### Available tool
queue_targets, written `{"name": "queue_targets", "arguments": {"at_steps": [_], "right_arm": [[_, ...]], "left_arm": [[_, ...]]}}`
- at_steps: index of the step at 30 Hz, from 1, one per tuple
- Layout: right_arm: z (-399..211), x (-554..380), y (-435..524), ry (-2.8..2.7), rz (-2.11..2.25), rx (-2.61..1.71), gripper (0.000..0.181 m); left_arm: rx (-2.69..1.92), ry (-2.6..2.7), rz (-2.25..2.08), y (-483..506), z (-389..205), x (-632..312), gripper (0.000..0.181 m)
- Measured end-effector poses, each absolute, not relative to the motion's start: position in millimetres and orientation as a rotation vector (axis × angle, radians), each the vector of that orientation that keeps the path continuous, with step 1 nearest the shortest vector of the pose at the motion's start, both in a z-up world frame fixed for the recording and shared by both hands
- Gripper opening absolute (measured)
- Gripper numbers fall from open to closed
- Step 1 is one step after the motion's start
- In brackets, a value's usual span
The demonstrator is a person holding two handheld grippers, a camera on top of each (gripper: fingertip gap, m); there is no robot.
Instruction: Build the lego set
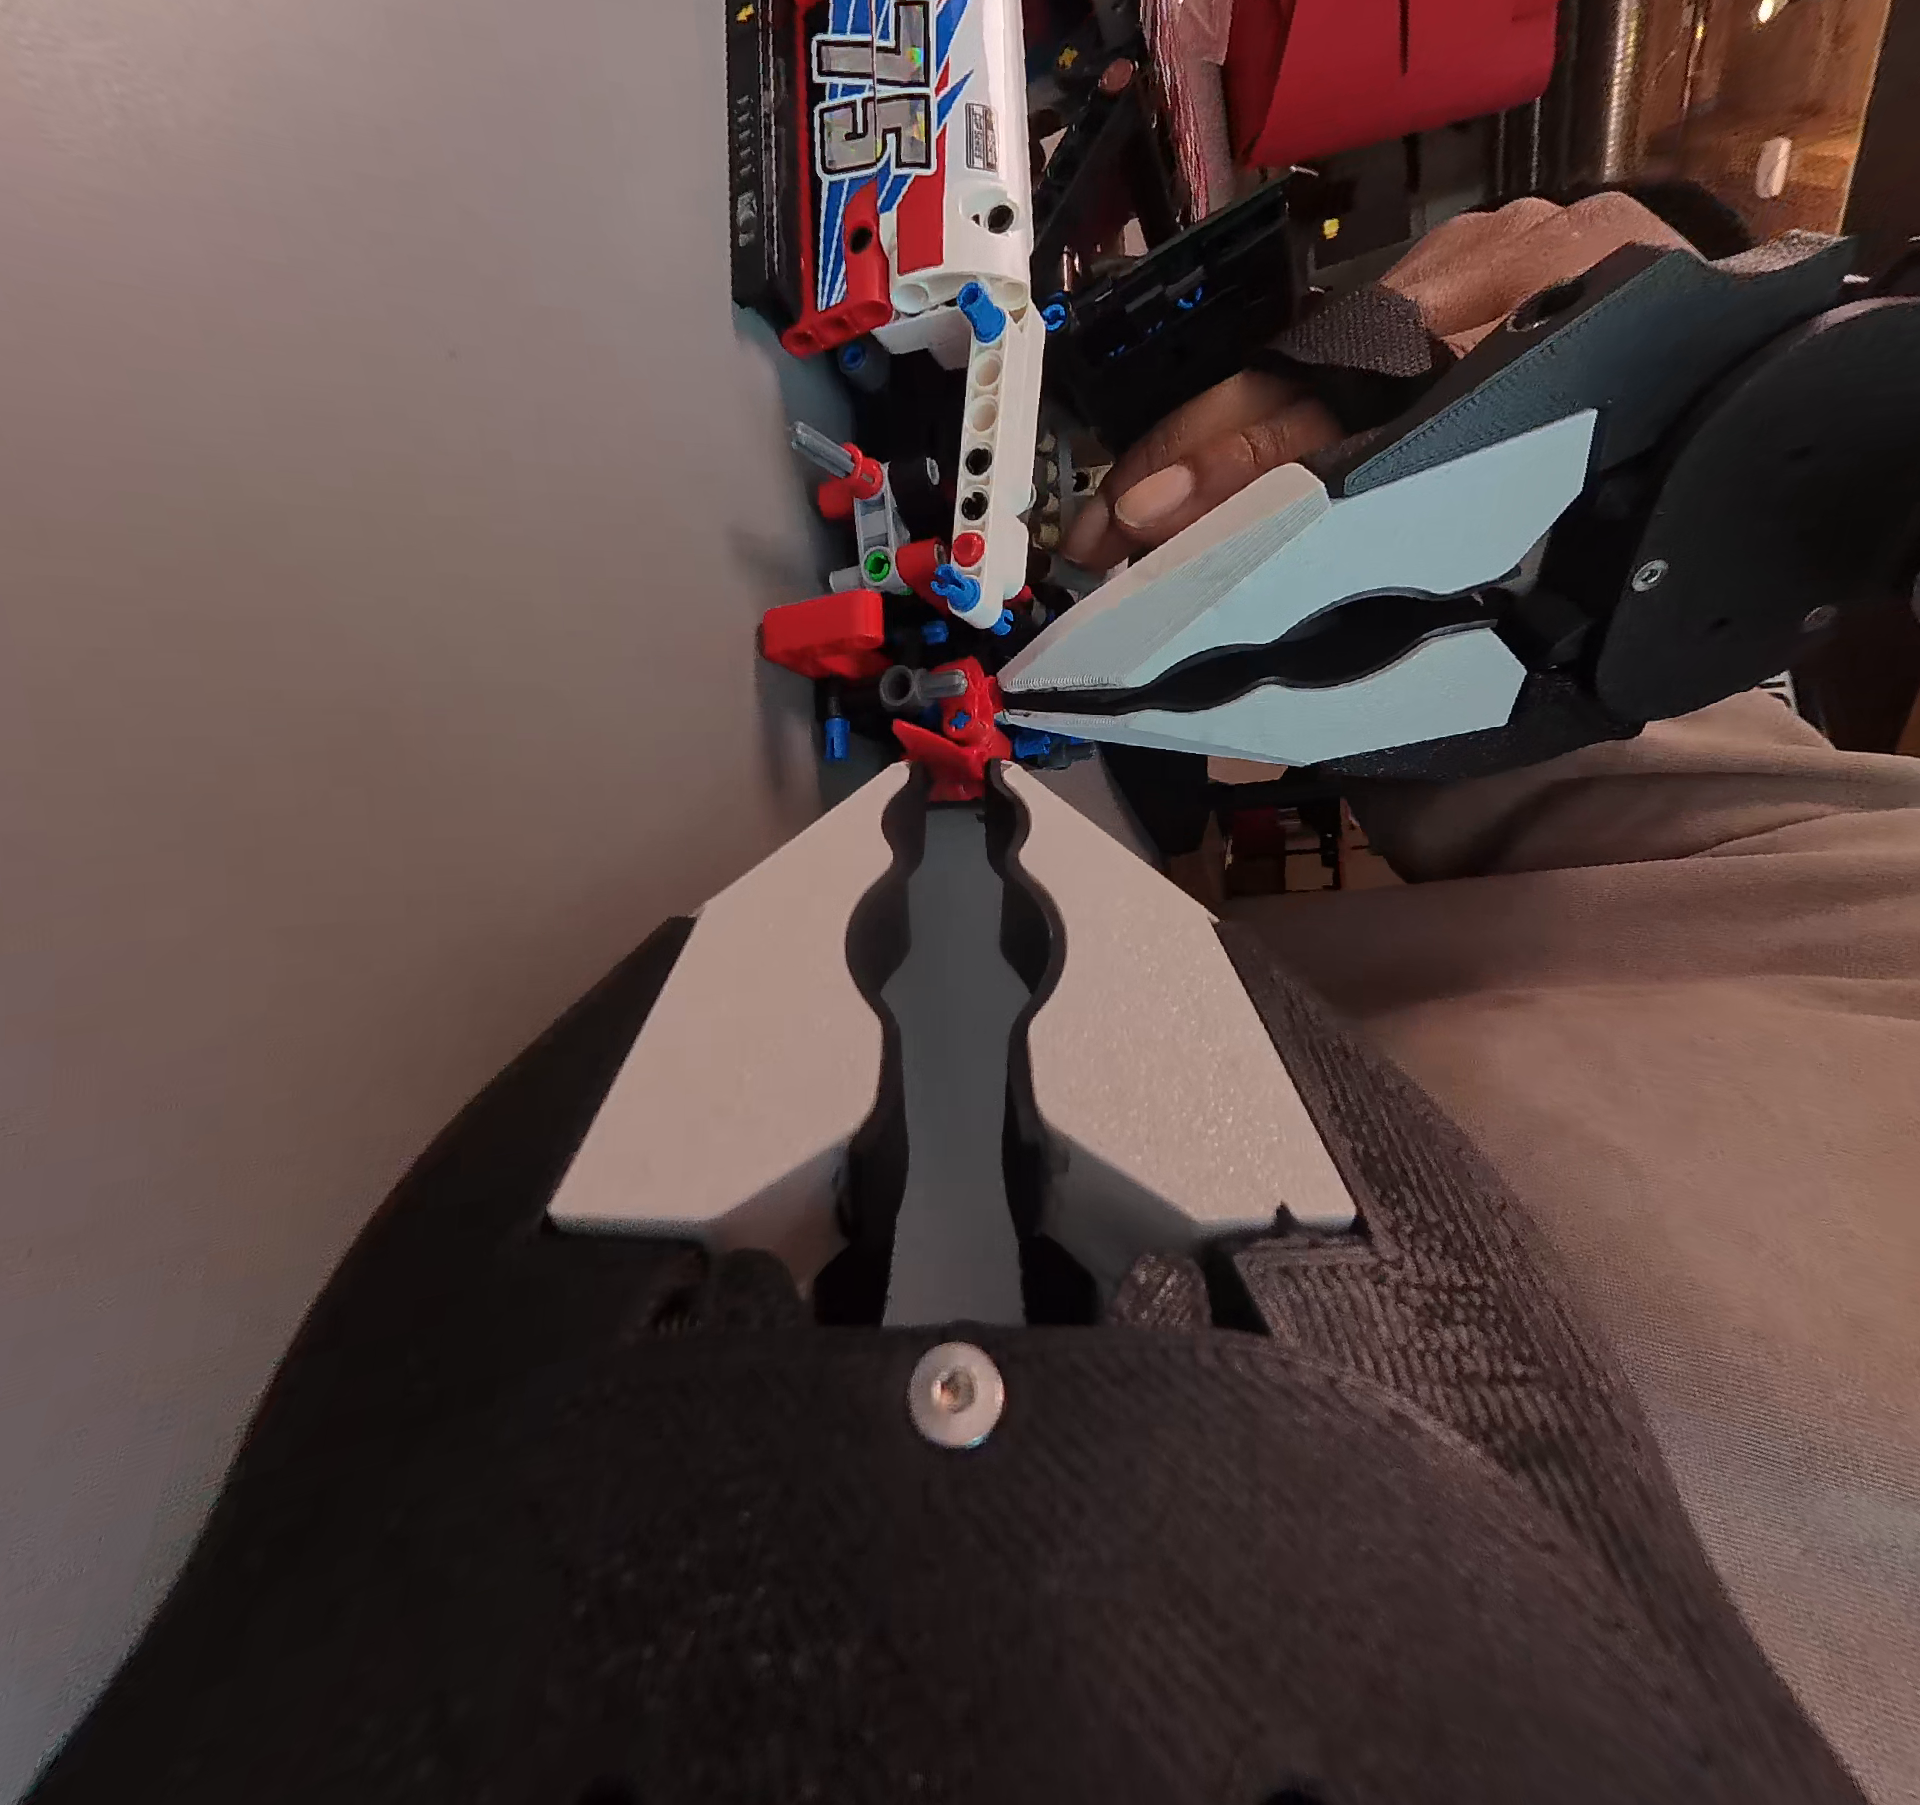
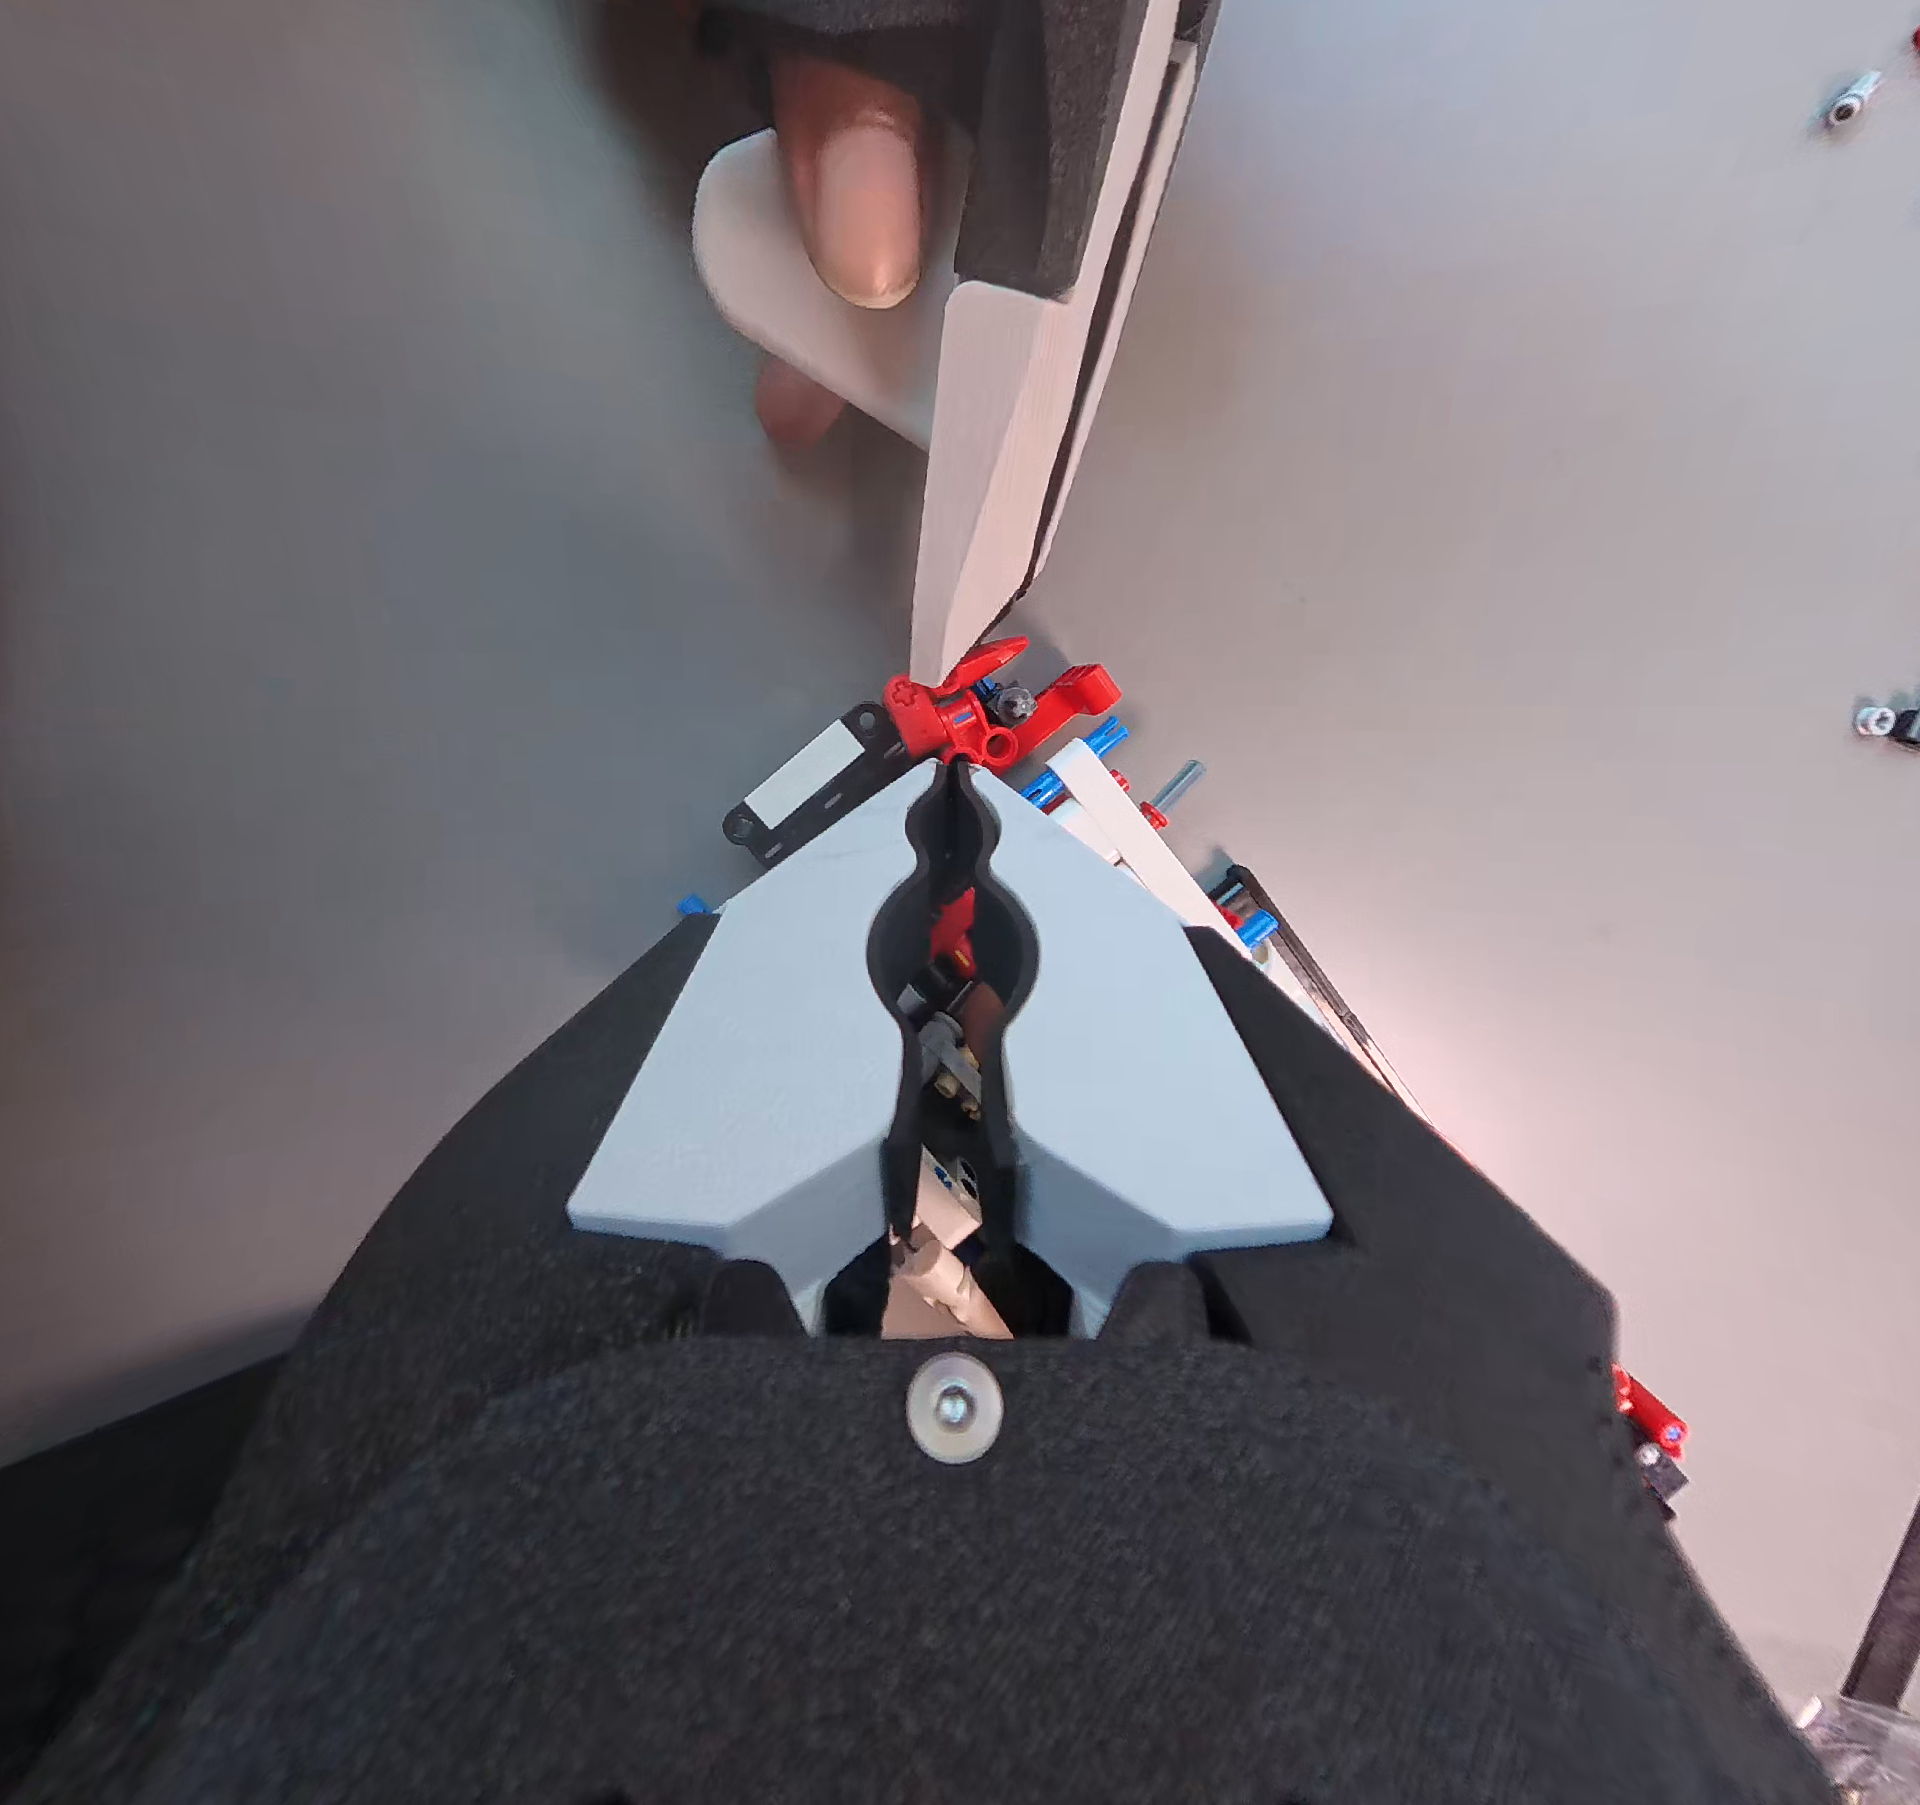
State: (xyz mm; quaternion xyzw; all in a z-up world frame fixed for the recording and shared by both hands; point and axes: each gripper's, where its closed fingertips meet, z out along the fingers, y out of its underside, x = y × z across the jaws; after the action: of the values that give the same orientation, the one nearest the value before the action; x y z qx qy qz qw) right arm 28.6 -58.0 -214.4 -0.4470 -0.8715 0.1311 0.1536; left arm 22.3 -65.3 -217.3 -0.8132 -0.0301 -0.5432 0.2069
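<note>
The lego car model point(image 1: 914, 93), with white, blue and red panels, lies on the pale table point(image 1: 312, 508). At its near end is a cluster of small red connector pieces point(image 1: 951, 758) with blue pins. My left gripper point(image 1: 954, 770) is shut on a red connector there. My right gripper point(image 1: 1003, 706) comes in from the right, jaws closed, its tips touching the same red cluster. In the right wrist view my right gripper point(image 2: 951, 768) is shut just below the red connector point(image 2: 951, 711). The left gripper point(image 2: 935, 649) reaches the connector from above. The model's white beam point(image 2: 1132, 851) runs off to the right.
A black panel with a white sticker point(image 2: 821, 789) lies left of the cluster. Small loose pieces point(image 2: 1849, 103) point(image 2: 1886, 721) lie far right on the table point(image 2: 1455, 405), and a red one point(image 2: 1652, 1412) lies lower right. A person's hand point(image 1: 1195, 477) holds the right gripper. Only a small space, under 4 cm, lies between the two pairs of fingers.
</note>
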Motion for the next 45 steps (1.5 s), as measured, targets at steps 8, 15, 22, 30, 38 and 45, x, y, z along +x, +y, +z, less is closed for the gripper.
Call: {"name": "queue_targets", "arguments": {"at_steps": [8,15,22,30,38,45], "right_arm": [[-220.1,34.0,-61.0,-2.556,0.333,-1.268,0.000],[-219.3,28.3,-59.6,-2.498,0.325,-1.252,0.000],[-211.5,21.2,-57.5,-2.438,0.373,-1.263,0.003],[-214.2,19.5,-56.8,-2.501,0.339,-1.252,0.003],[-215.1,19.0,-56.8,-2.601,0.294,-1.226,0.002],[-220.2,13.1,-59.4,-2.649,0.266,-1.165,0.000]], "left_arm": [[-2.299,-0.008,-1.473,-64.8,-215.2,24.5,0.004],[-2.316,0.035,-1.441,-64.4,-215.4,21.5,0.001],[-2.306,-0.020,-1.486,-64.9,-217.8,19.3,0.000],[-2.306,-0.018,-1.473,-64.9,-219.0,18.6,0.000],[-2.294,0.047,-1.420,-63.8,-219.9,19.1,0.003],[-2.353,0.079,-1.398,-66.7,-225.1,18.7,0.001]]}}
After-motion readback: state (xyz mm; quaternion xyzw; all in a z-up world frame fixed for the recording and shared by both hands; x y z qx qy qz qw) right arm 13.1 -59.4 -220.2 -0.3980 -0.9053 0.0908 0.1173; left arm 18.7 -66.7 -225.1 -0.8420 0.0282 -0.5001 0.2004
